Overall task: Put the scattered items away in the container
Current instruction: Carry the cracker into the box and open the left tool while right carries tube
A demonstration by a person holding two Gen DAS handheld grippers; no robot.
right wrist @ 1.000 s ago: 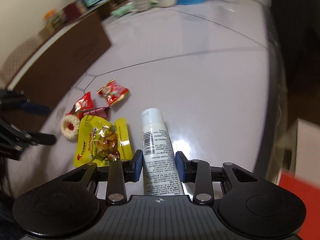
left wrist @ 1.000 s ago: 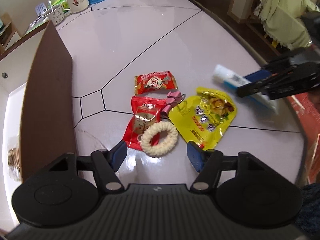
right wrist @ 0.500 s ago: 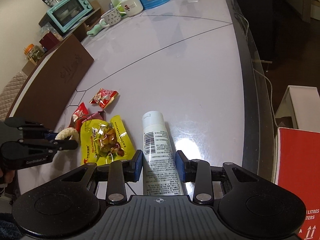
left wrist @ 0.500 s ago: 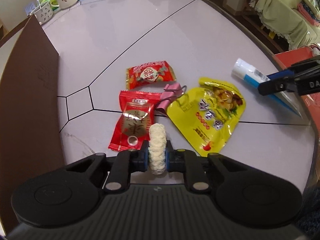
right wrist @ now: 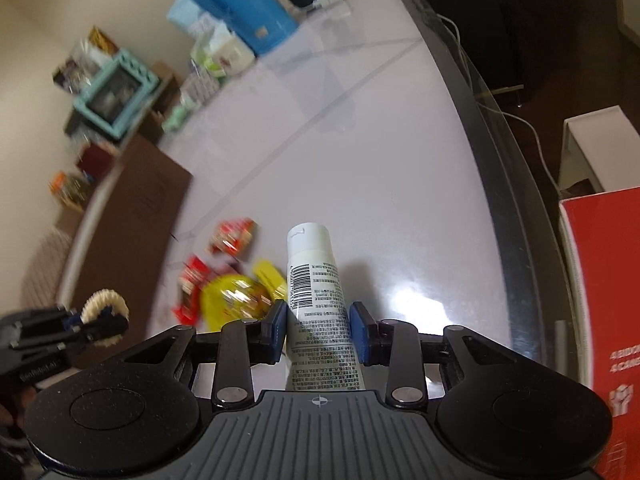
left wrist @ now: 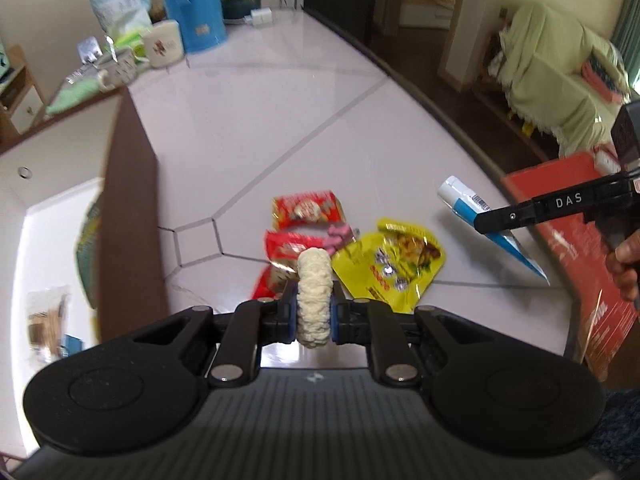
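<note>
Left gripper pinching the cream ring edge-on, raised above the table, right of the brown-walled container. Right gripper clamped on the white tube (lifted, cap pointing far). Risks: soft ring squirming loose, or clipping that tall wall during the carry left.

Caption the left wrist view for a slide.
Left gripper lifts a cream scrunchie above snack packets beside the brown box.

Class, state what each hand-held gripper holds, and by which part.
Left hand-held gripper: cream ring, pinched across its band. Right hand-held gripper: white tube, around its middle body.
</note>
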